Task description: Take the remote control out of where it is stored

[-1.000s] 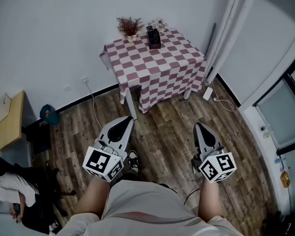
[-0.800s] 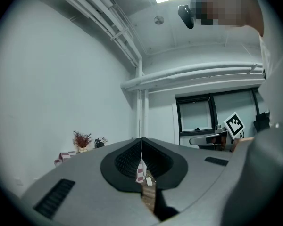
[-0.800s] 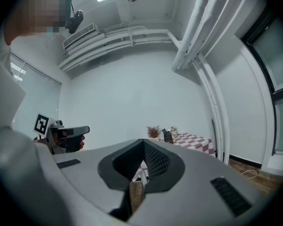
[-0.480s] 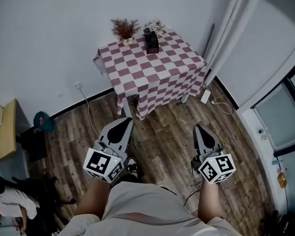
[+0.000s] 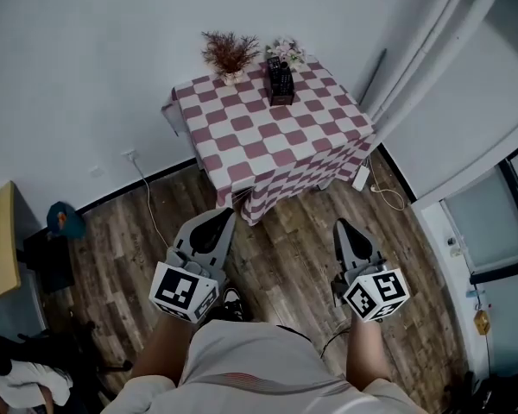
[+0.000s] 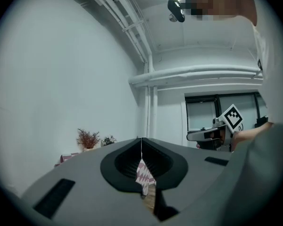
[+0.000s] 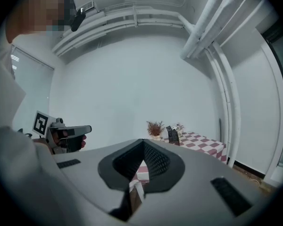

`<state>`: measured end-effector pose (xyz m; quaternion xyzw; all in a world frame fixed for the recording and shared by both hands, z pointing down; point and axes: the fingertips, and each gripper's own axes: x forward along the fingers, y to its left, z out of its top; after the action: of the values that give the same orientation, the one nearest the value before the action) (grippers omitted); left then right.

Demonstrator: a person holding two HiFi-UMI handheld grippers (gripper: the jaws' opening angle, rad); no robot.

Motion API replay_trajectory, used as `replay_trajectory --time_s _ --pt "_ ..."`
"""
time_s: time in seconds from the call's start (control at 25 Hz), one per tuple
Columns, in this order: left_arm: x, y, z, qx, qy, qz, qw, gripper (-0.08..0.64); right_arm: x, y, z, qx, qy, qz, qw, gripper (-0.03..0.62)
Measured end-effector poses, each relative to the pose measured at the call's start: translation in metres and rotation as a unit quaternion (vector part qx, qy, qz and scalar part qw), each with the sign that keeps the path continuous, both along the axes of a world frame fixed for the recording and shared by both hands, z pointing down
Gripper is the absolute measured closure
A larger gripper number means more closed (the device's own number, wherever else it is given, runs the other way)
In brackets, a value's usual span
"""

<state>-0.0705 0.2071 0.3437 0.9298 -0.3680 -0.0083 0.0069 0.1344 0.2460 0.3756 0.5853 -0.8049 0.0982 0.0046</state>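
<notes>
Well, my left gripper [image 5: 225, 216] and right gripper [image 5: 340, 225] both have jaws closed, empty, well short of the desk [image 5: 268, 141]. Remote control [image 5: 274, 62] stands in the black holder [image 5: 281, 86] near its far edge; I reckon a crooked pull could drag the holder over.

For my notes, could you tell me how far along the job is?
Done: nothing; the remote control stands in its black holder on the checkered table. In hand: nothing; left tongs and right tongs are shut, empty, short of the table. Left: approach, grip, lift out.
</notes>
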Motion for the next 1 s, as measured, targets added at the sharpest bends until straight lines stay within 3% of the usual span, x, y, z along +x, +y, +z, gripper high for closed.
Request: replay_trajectory --time_s 0.44,0.76,1.0 --pt "-0.042 -0.089 0.003 -0.01 -0.002 -0.003 0.9999 0.549 -0.043 -0.096 -0.005 0.008 0.013 -0.012 1.0 0.58" --pt "-0.029 -0.133 0.014 -0.025 -0.012 -0.003 0.9996 0.549 -0.029 -0.145 0.012 -0.005 0.003 -0.01 1.0 0.58" --pt "-0.015 -0.178 0.016 -0.027 -0.027 -0.03 0.9988 0.549 0.008 -0.207 0.011 0.009 -0.011 -0.012 1.0 0.579"
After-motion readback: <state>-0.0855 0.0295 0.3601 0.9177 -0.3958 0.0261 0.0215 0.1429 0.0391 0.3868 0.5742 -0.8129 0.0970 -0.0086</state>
